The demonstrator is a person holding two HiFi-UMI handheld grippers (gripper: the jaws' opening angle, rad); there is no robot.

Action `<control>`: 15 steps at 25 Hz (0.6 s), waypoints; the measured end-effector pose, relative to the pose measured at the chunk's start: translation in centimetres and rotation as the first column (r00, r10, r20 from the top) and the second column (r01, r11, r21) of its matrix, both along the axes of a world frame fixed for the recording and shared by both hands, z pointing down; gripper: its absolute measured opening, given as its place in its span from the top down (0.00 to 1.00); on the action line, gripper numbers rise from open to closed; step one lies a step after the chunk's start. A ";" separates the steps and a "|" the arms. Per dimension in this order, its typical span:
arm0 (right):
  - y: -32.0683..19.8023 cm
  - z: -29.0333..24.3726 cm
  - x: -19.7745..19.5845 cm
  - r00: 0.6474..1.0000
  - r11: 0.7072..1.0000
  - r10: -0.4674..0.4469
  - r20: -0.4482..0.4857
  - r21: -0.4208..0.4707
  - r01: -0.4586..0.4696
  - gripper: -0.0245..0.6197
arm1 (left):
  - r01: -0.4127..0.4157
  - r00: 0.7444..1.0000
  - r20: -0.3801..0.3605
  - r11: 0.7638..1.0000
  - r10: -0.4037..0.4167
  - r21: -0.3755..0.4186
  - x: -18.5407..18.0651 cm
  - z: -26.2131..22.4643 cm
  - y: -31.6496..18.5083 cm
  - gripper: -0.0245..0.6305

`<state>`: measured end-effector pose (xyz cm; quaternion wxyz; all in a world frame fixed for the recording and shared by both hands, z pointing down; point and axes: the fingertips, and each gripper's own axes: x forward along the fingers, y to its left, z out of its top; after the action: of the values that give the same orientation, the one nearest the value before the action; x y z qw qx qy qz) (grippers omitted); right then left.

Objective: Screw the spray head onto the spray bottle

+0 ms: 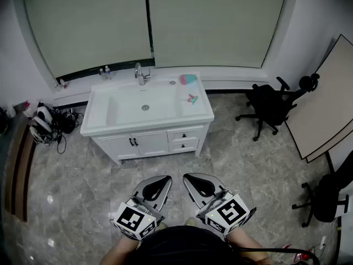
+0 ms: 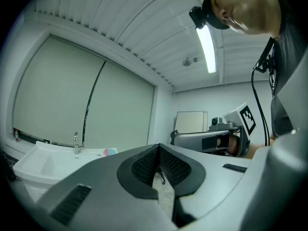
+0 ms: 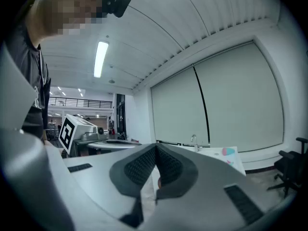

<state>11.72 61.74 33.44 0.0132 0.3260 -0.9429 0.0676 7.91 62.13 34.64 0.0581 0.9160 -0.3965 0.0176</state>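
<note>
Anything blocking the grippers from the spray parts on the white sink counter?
Nothing visible. Bare grey tiled floor separates the shut left gripper and right gripper from the white sink cabinet; the pink-and-teal bottle and small pink spray head lie exposed on its right counter.

No word, brand, number or label can be read anywhere; the only printed marks are black-and-white square patterns, without letters or digits, on the left marker cube point(image 1: 134, 221) of the left hand-held gripper point(image 1: 164, 179) and on the right marker cube point(image 1: 229, 213) of the right hand-held gripper point(image 1: 188, 178); the small bottles point(image 1: 103, 73) behind the sink point(image 1: 121, 108) are too small to show any print.
</note>
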 end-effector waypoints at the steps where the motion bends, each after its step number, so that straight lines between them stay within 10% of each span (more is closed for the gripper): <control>1: 0.1 0.0 0.0 1.000 1.000 -0.001 0.000 0.000 0.001 0.96 | 0.000 1.000 0.000 1.000 0.000 0.001 0.0 0.0 0.1 0.96; 15: 0.6 0.3 0.5 1.000 1.000 -0.008 0.002 -0.002 0.008 0.96 | 0.007 1.000 0.004 1.000 -0.007 -0.003 0.6 0.3 0.6 0.96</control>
<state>12.26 62.29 33.72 0.0130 0.3221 -0.9441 0.0688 8.48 62.70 34.96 0.0590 0.9145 -0.3998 0.0199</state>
